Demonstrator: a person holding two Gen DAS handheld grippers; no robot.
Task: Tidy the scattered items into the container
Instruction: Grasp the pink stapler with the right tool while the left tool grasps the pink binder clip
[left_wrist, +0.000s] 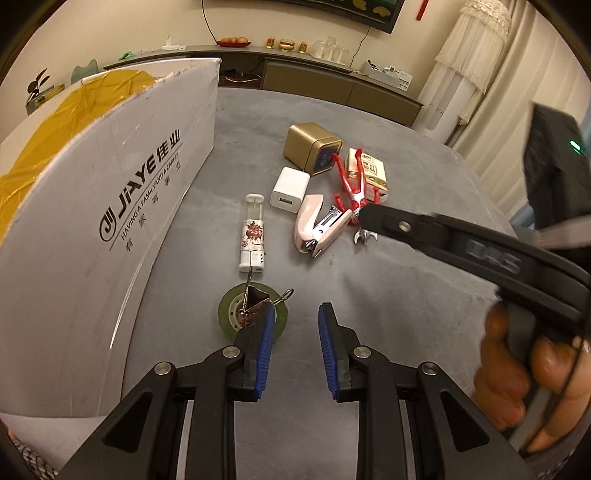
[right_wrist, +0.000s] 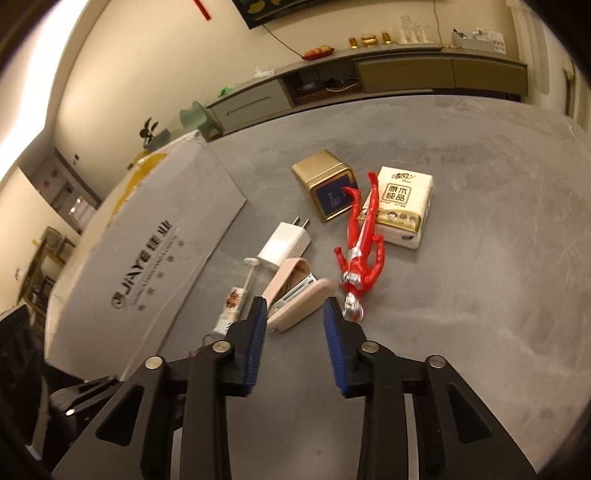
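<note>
A white cardboard box (left_wrist: 110, 206) (right_wrist: 147, 258) with a yellow liner stands at the left. Scattered on the grey table (left_wrist: 388, 295) are a gold tin (left_wrist: 312, 147) (right_wrist: 325, 182), a white charger (left_wrist: 290, 190) (right_wrist: 284, 243), a pink stapler (left_wrist: 319, 225) (right_wrist: 295, 295), a red figure (left_wrist: 354, 188) (right_wrist: 364, 240), a tissue pack (left_wrist: 369, 171) (right_wrist: 404, 206), a small white tube (left_wrist: 253, 236) (right_wrist: 236, 302), and a binder clip (left_wrist: 255, 301) on a green tape roll (left_wrist: 231, 317). My left gripper (left_wrist: 297, 314) is open just right of the clip. My right gripper (right_wrist: 295, 314) is open over the stapler's near end.
A person's hand (left_wrist: 528, 373) holds the right gripper's handle at the right edge of the left wrist view. A long sideboard (left_wrist: 303, 74) (right_wrist: 369, 77) with glasses and ornaments runs behind the table. Curtains (left_wrist: 476, 55) hang at the far right.
</note>
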